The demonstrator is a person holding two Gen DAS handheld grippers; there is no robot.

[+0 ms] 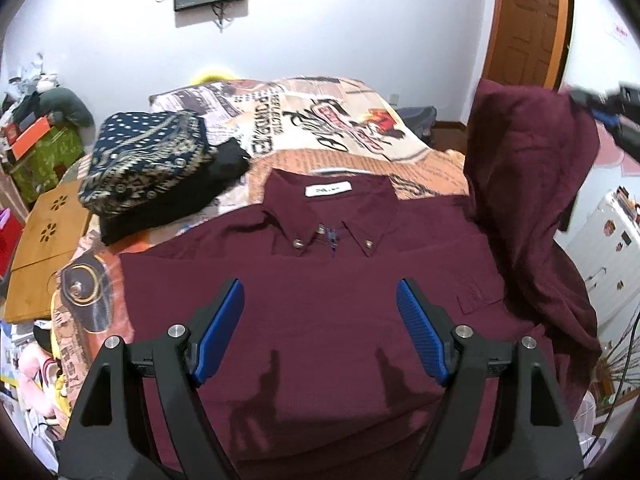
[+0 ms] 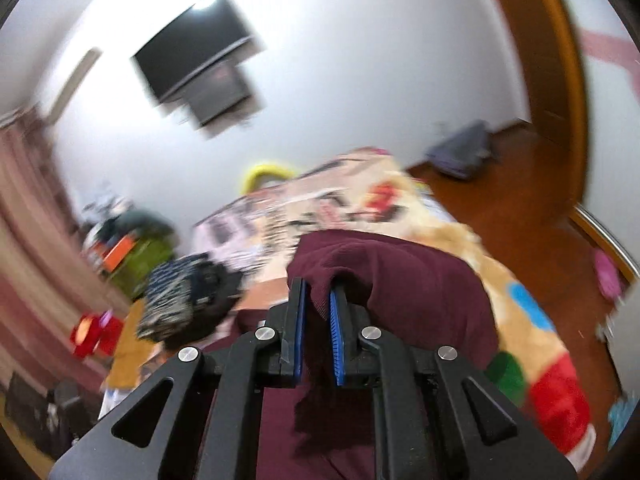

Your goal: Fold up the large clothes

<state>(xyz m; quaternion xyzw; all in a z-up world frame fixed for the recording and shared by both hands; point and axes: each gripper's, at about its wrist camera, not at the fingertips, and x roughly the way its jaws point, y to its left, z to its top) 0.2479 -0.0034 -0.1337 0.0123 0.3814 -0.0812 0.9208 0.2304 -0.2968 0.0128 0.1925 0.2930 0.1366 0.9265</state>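
Note:
A dark maroon button-down shirt point(image 1: 320, 280) lies front up on the bed, collar and white label toward the far side. My left gripper point(image 1: 320, 300) hovers over its chest, open, with nothing between its blue pads. The shirt's right side point(image 1: 532, 152) is lifted high into the air, and my right gripper point(image 1: 600, 108) holds it at the top right of the left wrist view. In the right wrist view my right gripper point(image 2: 318, 296) is shut on a fold of that maroon fabric point(image 2: 400, 276), which drapes over the fingertips and hangs down between the pads.
A folded stack of dark patterned clothes point(image 1: 152, 164) sits on the printed bedspread point(image 1: 320, 120) to the left of the collar. A wooden lap table point(image 1: 44, 240) stands at the bed's left. A wooden door point(image 1: 528, 20) and wood floor point(image 2: 520, 208) are at the right.

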